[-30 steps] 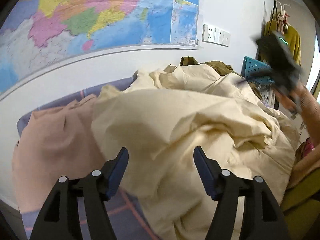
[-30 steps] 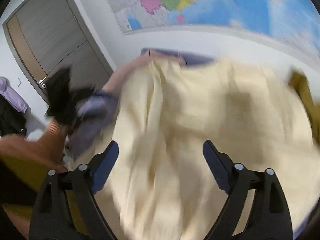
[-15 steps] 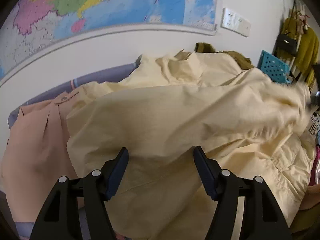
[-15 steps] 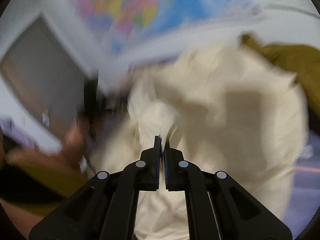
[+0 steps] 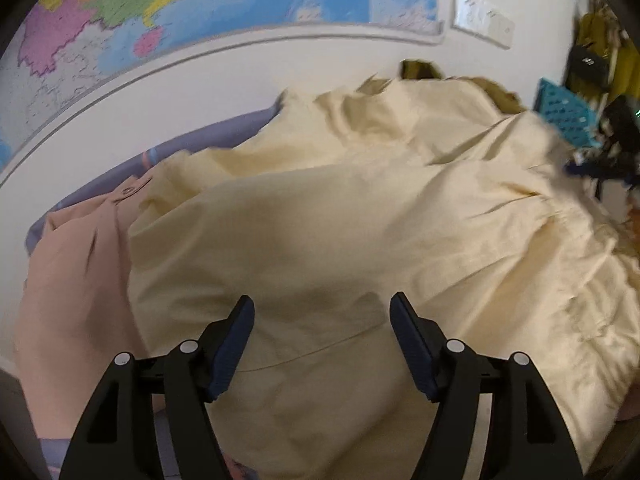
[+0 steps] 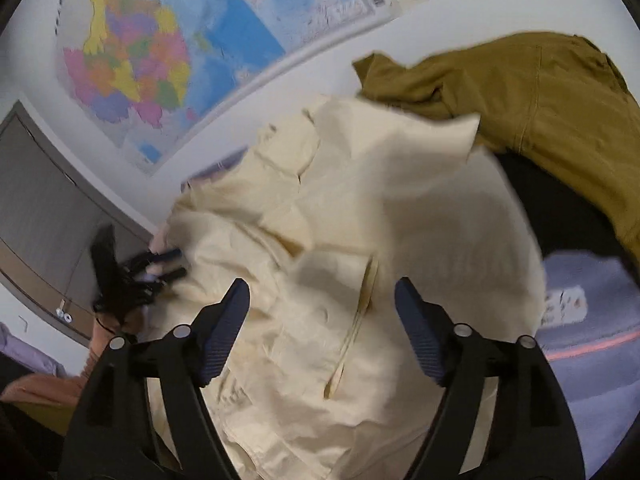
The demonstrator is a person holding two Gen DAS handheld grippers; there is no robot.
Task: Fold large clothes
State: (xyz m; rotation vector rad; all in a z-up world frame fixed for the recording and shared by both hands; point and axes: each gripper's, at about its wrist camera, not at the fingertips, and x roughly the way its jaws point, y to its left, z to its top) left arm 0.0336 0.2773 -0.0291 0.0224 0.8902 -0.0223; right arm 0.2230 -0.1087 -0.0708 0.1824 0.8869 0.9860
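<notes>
A large cream-yellow garment point(image 5: 360, 240) lies crumpled over the bed and fills both views; it also shows in the right wrist view point(image 6: 360, 240). My left gripper point(image 5: 322, 340) is open and empty just above the garment's near part. My right gripper point(image 6: 322, 332) is open and empty above the garment's seamed edge. The left gripper also shows in the right wrist view point(image 6: 160, 268) at the garment's far left edge, and the right gripper shows blurred in the left wrist view point(image 5: 600, 164) at its right edge.
A pink garment point(image 5: 76, 280) lies left of the cream one. An olive-brown garment point(image 6: 540, 96) lies at the back right. The purple bedsheet point(image 6: 592, 360) shows at the right. A map point(image 5: 180, 8) hangs on the wall behind, and a blue basket point(image 5: 560, 112) stands at the far right.
My right gripper was shut half a second ago and is now open. The cream garment has been spread out lower and flatter. My left gripper stayed open.
</notes>
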